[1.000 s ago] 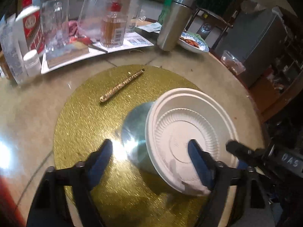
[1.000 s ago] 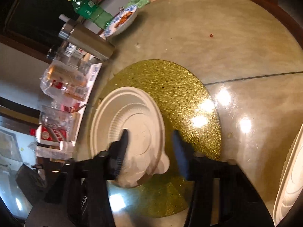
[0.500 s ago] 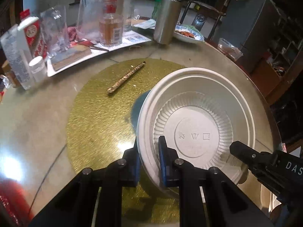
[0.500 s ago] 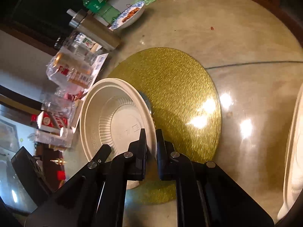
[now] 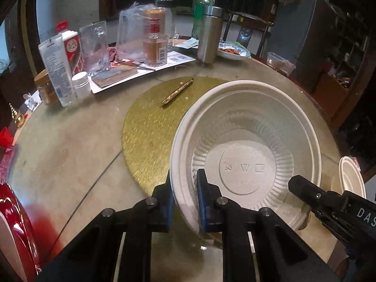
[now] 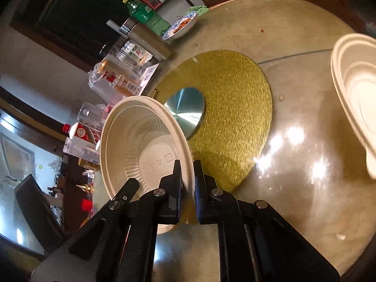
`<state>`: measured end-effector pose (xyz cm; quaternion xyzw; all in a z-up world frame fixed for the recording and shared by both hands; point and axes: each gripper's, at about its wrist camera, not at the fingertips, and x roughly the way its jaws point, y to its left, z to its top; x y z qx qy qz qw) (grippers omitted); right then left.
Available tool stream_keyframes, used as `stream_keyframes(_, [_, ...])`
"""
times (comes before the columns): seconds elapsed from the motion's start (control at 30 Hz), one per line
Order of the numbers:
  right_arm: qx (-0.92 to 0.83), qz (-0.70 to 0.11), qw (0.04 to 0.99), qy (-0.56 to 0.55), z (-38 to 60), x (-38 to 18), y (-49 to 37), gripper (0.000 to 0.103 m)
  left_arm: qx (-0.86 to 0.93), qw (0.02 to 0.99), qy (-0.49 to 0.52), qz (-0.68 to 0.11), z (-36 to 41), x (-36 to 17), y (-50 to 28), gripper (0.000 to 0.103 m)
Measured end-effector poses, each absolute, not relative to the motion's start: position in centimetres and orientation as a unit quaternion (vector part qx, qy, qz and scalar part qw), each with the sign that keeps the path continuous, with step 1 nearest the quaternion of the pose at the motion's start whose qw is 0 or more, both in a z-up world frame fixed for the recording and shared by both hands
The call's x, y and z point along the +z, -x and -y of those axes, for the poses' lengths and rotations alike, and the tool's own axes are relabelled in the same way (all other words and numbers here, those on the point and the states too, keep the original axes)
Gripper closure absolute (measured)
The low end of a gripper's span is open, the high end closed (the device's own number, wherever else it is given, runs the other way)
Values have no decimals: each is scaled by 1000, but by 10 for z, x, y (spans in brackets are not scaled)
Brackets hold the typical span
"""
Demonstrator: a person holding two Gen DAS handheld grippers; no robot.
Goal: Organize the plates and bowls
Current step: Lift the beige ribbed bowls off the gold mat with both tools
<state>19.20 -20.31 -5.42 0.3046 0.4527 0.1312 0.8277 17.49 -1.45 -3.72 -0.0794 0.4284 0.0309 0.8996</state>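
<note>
The left gripper (image 5: 185, 197) points down and forward. Its two fingers are squeezed tight on the rim of a white bowl (image 5: 244, 141). The right gripper (image 6: 188, 183) points down too, and its fingers pinch the other side of the same rim. Its black tip shows at the left camera's right edge.
</note>
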Motion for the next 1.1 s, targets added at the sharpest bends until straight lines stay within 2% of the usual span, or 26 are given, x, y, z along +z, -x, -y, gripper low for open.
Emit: stream_keyframes(1.1, [135, -380, 881, -246, 188, -43, -175, 94, 35, 931, 69, -356, 14, -30, -155, 87])
